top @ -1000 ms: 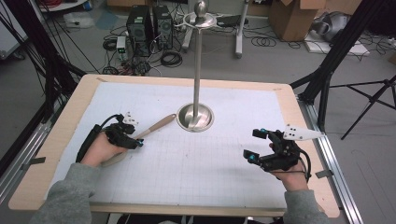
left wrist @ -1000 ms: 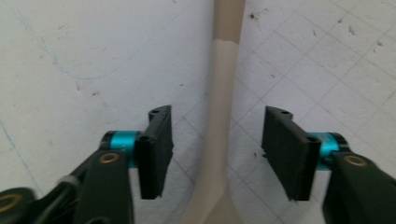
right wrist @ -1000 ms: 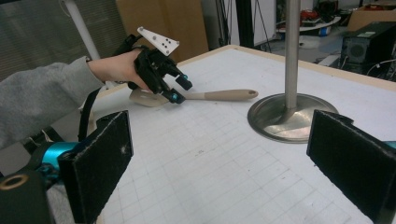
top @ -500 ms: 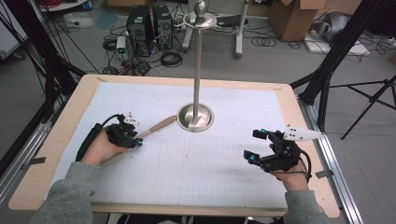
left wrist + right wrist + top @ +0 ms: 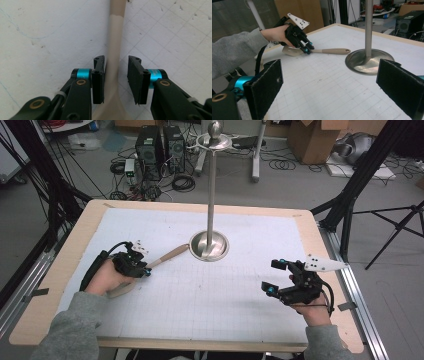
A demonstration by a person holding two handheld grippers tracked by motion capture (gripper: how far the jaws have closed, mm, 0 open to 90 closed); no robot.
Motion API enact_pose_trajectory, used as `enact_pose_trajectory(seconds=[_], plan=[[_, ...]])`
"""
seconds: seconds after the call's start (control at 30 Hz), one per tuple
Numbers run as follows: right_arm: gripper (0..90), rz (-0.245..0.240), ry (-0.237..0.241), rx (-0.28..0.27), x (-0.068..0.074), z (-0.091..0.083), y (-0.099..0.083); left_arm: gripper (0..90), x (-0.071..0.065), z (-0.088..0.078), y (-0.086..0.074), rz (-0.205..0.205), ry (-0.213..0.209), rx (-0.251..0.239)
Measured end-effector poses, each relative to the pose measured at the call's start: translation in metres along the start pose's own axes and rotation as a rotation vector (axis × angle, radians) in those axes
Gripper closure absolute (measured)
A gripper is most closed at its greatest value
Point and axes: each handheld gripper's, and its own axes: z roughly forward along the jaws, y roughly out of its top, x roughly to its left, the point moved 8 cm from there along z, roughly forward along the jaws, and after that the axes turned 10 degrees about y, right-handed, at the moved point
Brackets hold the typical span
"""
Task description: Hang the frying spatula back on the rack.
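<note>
- Left gripper point(image 5: 115, 80) view: we see jaws just closing around the beige silicone spatula's point(image 5: 159, 261) neck, one pad touching, the other apart.
- High view: spatula flat on the white gridded mat point(image 5: 225, 300), handle pointing at the steel stand base point(image 5: 209, 246).
- Right gripper point(image 5: 276, 276) wide open, empty.

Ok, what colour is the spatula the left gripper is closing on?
Beige all over; the spatula shows best in the left gripper view.

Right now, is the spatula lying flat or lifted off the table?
Lying flat. The spatula rests on the table, its neck between the left gripper's jaws, which have just been closing; a gap remains on one side.
</note>
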Motion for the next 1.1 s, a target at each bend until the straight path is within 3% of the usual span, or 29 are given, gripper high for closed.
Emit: enact_pose_trajectory(seconds=[0.3, 0.57, 0.73, 0.83, 1.1], plan=[[6.0, 0.0, -0.005, -0.001, 0.0003, -0.0016, -0.0003, 75.9, 0.0013, 0.0001, -0.0006, 0.014, 0.014, -0.002], [6.0, -0.002, -0.007, -0.006, 0.0, -0.0019, 0.0003, 76.5, 0.0002, -0.0002, -0.0015, 0.034, 0.018, -0.026], [6.0, -0.003, -0.006, -0.006, -0.0002, -0.0024, 0.0005, 77.2, 0.0021, -0.0003, -0.0022, 0.002, 0.002, -0.037], [6.0, 0.0, -0.005, -0.008, -0.0005, -0.0025, 0.0005, 77.3, 0.003, -0.0007, -0.0021, 0.008, 0.008, -0.027], [6.0, -0.003, -0.006, -0.005, -0.0006, -0.002, 0.0004, 77.4, 0.0053, -0.0035, -0.0042, -0.026, -0.001, -0.025]])
